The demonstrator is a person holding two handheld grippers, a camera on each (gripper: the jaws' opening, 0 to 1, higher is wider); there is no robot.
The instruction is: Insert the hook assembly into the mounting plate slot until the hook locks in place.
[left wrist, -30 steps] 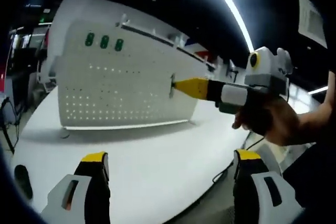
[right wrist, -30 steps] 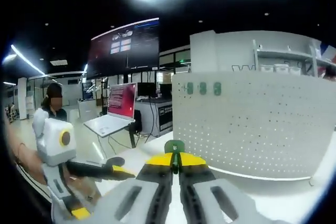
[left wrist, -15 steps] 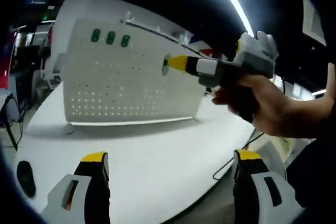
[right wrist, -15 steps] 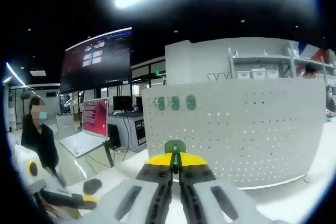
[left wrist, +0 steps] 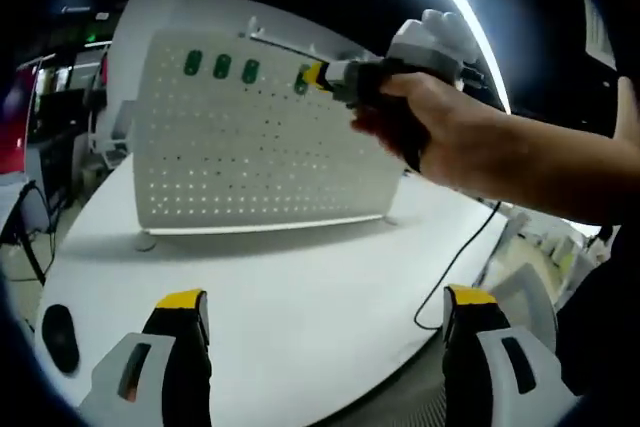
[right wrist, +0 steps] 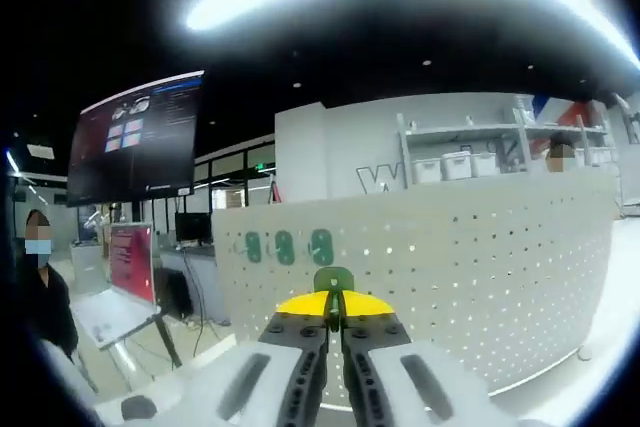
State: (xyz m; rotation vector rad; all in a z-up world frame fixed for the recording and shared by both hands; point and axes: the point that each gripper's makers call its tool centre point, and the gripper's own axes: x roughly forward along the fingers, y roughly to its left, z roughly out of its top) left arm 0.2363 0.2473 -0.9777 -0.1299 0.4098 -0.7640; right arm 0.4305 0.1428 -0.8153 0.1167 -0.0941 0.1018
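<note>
A white pegboard mounting plate (left wrist: 250,157) stands upright on the white table (left wrist: 300,297); three green hooks (left wrist: 221,66) sit in its top row. My right gripper (left wrist: 312,76), held in a hand, is up at that top row just right of them, shut on a green hook (left wrist: 301,79). In the right gripper view the jaws (right wrist: 334,308) are pressed together on the green hook (right wrist: 333,278), with the plate (right wrist: 450,267) close ahead and the three mounted hooks (right wrist: 285,246) slightly up and left. My left gripper (left wrist: 325,322) hangs open over the table's near edge, holding nothing.
A black mouse-like object (left wrist: 58,337) lies on the table at the left. A cable (left wrist: 455,267) trails off the table's right side. Behind the plate are shelves with boxes (right wrist: 470,162), a wall screen (right wrist: 135,147), a laptop (right wrist: 120,262) and a person (right wrist: 40,287).
The right gripper has risen and moved left along the plate with the green hook, from mid-height to the top row next to the three mounted hooks. The left gripper stays open.
</note>
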